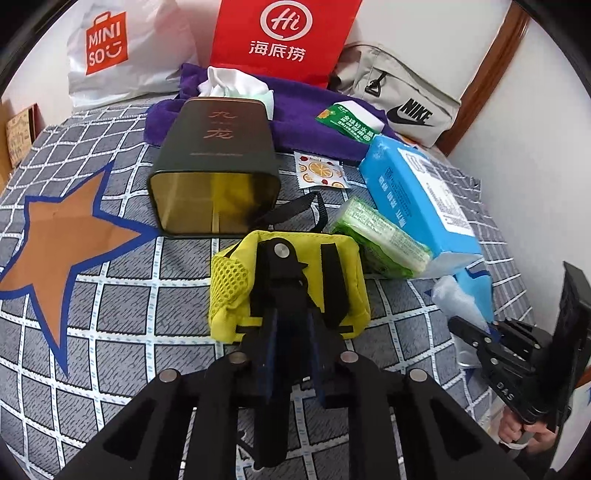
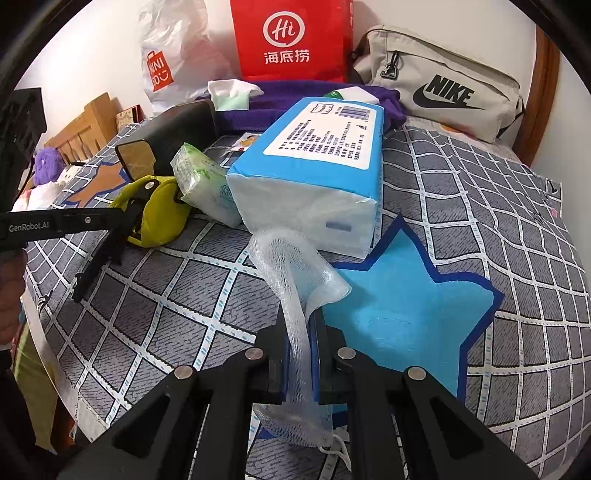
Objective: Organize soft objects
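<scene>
Your left gripper (image 1: 288, 288) reaches low and forward over the checked grey bedspread (image 1: 110, 332), its tips on top of the yellow pouch (image 1: 351, 266); your right gripper (image 2: 301, 325) comes in from the right side, angled across the blue star print (image 2: 406, 314), with your bare fingers (image 1: 517, 428) visible on its handle in the left wrist view.

The dark tin box (image 1: 214, 162) lies tipped on its side just beyond the pouch, its gold-lined mouth facing you, and nothing shows inside it. White tissue (image 1: 229, 85) shows just behind its far end. Against the wall stand the red Haidilao bag (image 1: 284, 33), the Miniso bag (image 1: 110, 48) and the grey Nike bag (image 1: 406, 99), all with contents hidden.

Your left jaws stand nearly together over the pouch's black strap (image 1: 332, 280); whether they grip it cannot be told. Your right jaws are clamped on the white mesh net (image 2: 295, 280), which trails forward to touch the big blue tissue pack (image 2: 314, 166). The small green tissue pack (image 2: 203, 177) leans between that pack and the pouch.
</scene>
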A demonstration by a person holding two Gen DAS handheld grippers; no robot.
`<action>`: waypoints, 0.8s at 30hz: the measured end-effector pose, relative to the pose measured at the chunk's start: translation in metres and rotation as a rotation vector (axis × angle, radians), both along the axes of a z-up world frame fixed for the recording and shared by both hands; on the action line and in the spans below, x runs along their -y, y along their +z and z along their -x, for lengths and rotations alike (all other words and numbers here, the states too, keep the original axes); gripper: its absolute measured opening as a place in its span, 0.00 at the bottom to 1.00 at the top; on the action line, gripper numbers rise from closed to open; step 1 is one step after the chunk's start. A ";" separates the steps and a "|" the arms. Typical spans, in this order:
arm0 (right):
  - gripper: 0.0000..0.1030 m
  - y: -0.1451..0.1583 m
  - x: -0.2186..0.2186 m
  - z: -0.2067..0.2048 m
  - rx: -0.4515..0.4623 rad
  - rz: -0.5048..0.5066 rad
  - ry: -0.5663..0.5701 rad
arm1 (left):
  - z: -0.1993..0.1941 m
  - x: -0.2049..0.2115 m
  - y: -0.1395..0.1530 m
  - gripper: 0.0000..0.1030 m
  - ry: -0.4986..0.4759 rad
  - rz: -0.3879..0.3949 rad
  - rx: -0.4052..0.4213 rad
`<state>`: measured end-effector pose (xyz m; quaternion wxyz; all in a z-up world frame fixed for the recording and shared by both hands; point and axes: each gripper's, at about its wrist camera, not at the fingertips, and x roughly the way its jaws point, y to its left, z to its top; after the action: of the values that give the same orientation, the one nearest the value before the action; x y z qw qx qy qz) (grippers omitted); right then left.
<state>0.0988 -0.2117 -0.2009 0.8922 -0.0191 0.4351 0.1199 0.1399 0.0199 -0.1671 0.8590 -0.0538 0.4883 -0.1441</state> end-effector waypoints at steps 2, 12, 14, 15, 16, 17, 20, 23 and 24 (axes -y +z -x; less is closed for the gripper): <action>0.09 0.000 0.000 0.000 0.001 0.000 0.002 | -0.001 0.006 -0.001 0.19 -0.006 -0.032 0.002; 0.09 0.000 0.000 0.002 0.007 0.001 0.018 | 0.000 0.026 -0.002 0.39 0.001 -0.156 0.029; 0.09 -0.001 0.000 0.002 0.008 0.000 0.019 | 0.002 0.023 -0.001 0.35 0.028 -0.191 0.042; 0.09 -0.001 0.000 0.003 0.010 0.001 0.020 | 0.002 0.021 -0.001 0.35 0.025 -0.182 0.042; 0.09 -0.001 0.000 0.003 0.012 0.002 0.022 | 0.001 0.021 -0.001 0.35 0.025 -0.178 0.043; 0.09 -0.001 0.000 0.003 0.012 0.003 0.023 | 0.001 0.021 -0.001 0.33 0.025 -0.175 0.044; 0.09 -0.001 0.001 0.003 0.013 -0.001 0.026 | 0.001 0.022 0.002 0.30 0.032 -0.182 0.044; 0.09 -0.001 0.000 0.004 0.013 -0.005 0.026 | 0.003 0.026 0.007 0.30 0.030 -0.210 0.066; 0.09 -0.001 0.000 0.004 0.014 -0.005 0.026 | 0.002 0.028 0.006 0.30 0.024 -0.213 0.065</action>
<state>0.0951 -0.2121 -0.2018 0.8936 -0.0234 0.4283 0.1322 0.1375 -0.0084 -0.1612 0.8770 0.0368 0.4720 -0.0825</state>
